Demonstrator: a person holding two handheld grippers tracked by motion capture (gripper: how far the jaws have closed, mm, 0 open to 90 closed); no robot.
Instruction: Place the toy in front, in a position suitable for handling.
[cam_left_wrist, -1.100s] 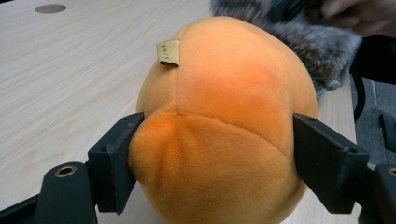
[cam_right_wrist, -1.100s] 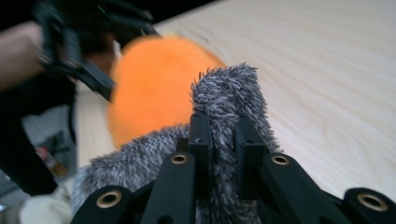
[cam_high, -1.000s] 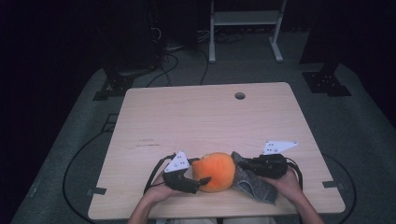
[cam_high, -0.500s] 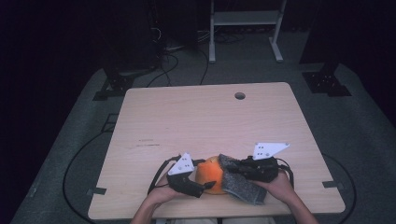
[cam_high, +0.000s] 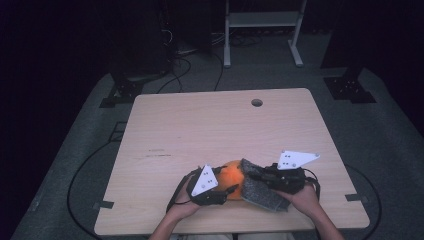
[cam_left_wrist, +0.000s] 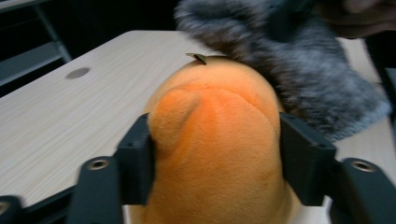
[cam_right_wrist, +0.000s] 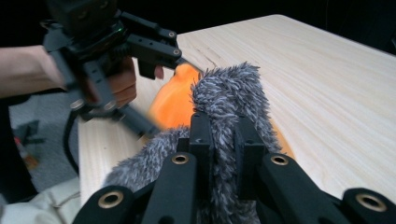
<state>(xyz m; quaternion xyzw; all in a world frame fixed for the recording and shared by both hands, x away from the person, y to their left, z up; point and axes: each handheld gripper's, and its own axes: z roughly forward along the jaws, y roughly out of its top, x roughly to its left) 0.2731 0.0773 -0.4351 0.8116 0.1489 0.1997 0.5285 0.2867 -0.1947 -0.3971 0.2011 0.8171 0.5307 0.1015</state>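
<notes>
An orange plush toy (cam_high: 230, 177) lies near the table's front edge, partly under a piece of grey furry fabric (cam_high: 262, 194). My left gripper (cam_high: 226, 191) comes in from the left. In the left gripper view its jaws have just been closing and press on both sides of the plush (cam_left_wrist: 215, 140), with the grey fur (cam_left_wrist: 299, 79) behind it. My right gripper (cam_high: 248, 173) is shut on the grey fur (cam_right_wrist: 233, 93), pinched between its jaws (cam_right_wrist: 224, 135) and held up against the plush (cam_right_wrist: 175, 102). The left gripper (cam_right_wrist: 140, 70) shows beyond it.
The light wooden table (cam_high: 215, 130) has a round cable hole (cam_high: 256, 102) near its far edge. Black cables trail from both grippers over the front edge. A white metal stand (cam_high: 260, 20) is on the floor behind the table.
The left gripper has slid right onto the plush and its jaws have narrowed around it. The grey fur now covers more of the plush's right side.
</notes>
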